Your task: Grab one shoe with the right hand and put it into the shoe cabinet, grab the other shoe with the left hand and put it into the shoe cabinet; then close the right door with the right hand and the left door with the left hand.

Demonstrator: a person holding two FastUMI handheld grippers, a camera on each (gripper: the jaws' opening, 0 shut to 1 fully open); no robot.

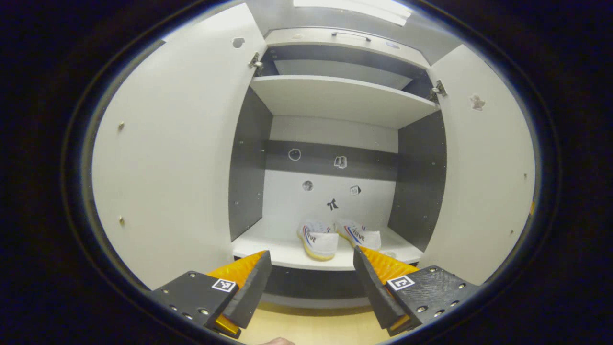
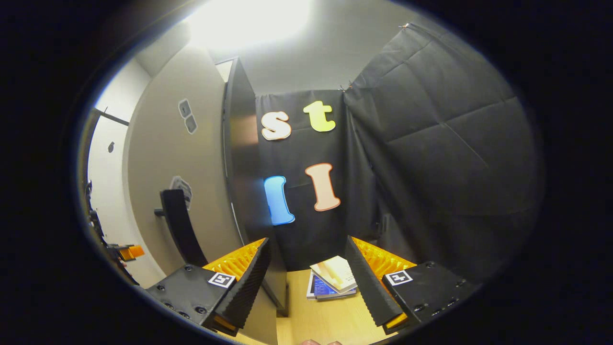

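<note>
Open passage between doors, shoes inside

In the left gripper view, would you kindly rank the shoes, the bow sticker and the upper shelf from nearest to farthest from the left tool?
1. Shoes: on the bottom shelf, just beyond the left tool.
2. Bow sticker: on the back wall, above the shoes.
3. Upper shelf: high overhead, farthest.

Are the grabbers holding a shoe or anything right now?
No. The left gripper and right gripper are open and empty; both shoes sit in the cabinet.
</note>
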